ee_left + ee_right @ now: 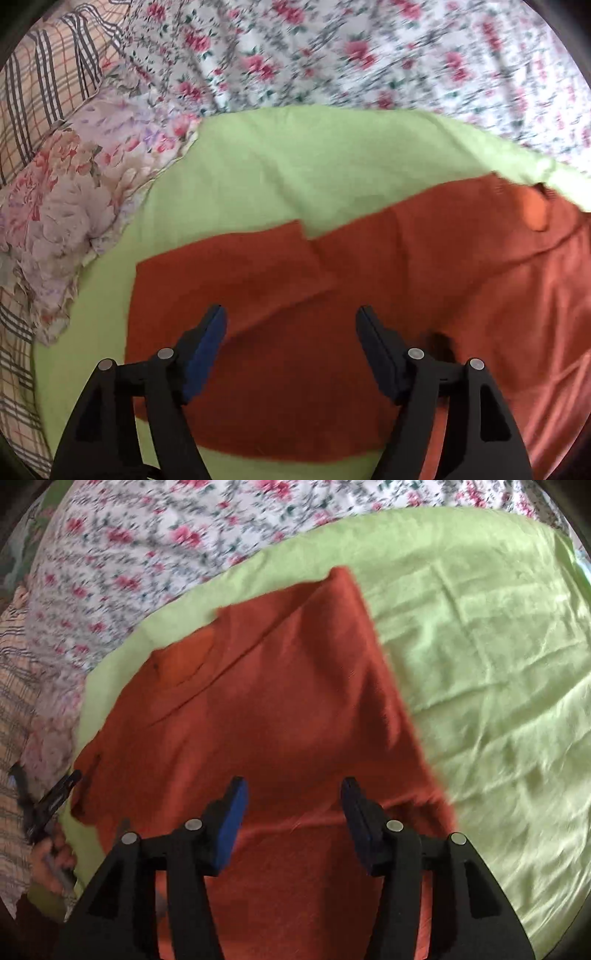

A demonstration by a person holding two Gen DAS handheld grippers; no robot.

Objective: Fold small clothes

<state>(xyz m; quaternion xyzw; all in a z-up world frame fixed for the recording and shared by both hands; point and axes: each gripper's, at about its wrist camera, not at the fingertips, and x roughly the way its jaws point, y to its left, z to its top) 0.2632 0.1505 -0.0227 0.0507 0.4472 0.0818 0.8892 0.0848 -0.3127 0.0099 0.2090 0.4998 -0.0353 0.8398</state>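
- Plainly, the rust-orange shirt (424,266) lies spread flat on a light green cloth (258,166), its neckline with a lighter orange inside patch showing at the far right of the left wrist view and a short sleeve (240,266) lying out flat toward the left.
- From the right wrist view, the same shirt (280,701) runs from under the tool up toward the far edge of the green cloth (480,646), with one long side edge lying as a straight diagonal and the neckline at the left.
- Above the shirt's body, the left gripper (291,317) has its jaws standing wide apart; nothing is between the blue pads, and whether its fingers (207,339) touch the cloth cannot be told.
- Likewise, the right gripper (293,790) has its jaws apart, somewhat less wide, over the lower part of the shirt; no fabric is pinched between them, and contact with the cloth cannot be told.
- At the left edge of the right wrist view, the other gripper shows as a dark shape with the person's hand (51,856) on it, at the shirt's left margin.
- Outward, the green cloth lies over a white bedspread with pink flowers (332,55), which fills the far side in both views, blurred.
- Left of the green cloth, a crumpled pale floral fabric (66,206) lies touching its edge, and beyond it a beige plaid fabric (44,81) with dark stripes.
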